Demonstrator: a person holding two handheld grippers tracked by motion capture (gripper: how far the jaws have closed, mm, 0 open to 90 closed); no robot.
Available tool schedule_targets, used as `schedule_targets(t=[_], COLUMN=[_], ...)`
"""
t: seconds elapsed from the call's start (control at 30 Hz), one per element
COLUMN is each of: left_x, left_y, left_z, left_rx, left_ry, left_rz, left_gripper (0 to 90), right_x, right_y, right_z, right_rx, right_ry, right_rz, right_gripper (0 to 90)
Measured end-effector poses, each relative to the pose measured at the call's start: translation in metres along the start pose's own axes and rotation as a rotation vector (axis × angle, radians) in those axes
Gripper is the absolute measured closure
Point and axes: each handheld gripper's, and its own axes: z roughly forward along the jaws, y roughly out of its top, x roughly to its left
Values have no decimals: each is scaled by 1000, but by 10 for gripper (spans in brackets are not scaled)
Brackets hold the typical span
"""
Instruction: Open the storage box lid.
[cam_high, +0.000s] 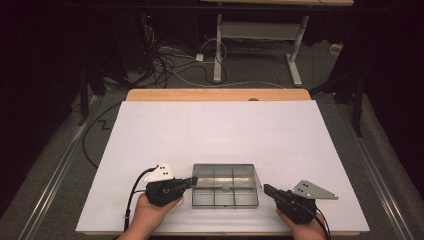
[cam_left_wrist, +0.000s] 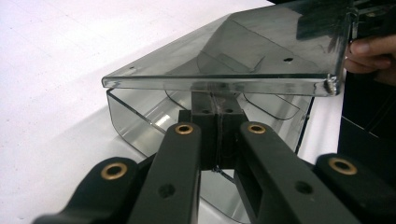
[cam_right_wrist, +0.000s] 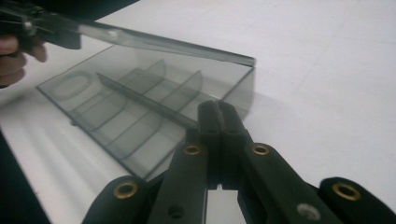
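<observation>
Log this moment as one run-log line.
left gripper: shut on lid, holding it raised | right gripper: shut, empty, beside organizer box | compartments: look empty

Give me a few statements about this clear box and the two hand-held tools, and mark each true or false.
1. The clear box has its lid partly raised. True.
2. The left gripper is at the box's left end with its jaws shut. True.
3. The right gripper grips the lid. False: it is beside the box, jaws shut on nothing.
4. The box sits on a bare wooden top. False: it rests on a white table.
</observation>
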Motion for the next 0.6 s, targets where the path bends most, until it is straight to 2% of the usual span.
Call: schedule_targets(t=[0.3, 0.6], left_x=[-2, 2], left_y=[0, 3], left_z=[2, 7], left_rx=[2, 0], left_ry=[5, 15], left_rz=[10, -5], left_gripper=[877, 876], right_x=[-15, -28], right_y=[1, 8], right_z=[-4, 10], right_rx=[-33, -43], right_ry=[-63, -29], right_rz=[2, -17], right_gripper=[900, 900])
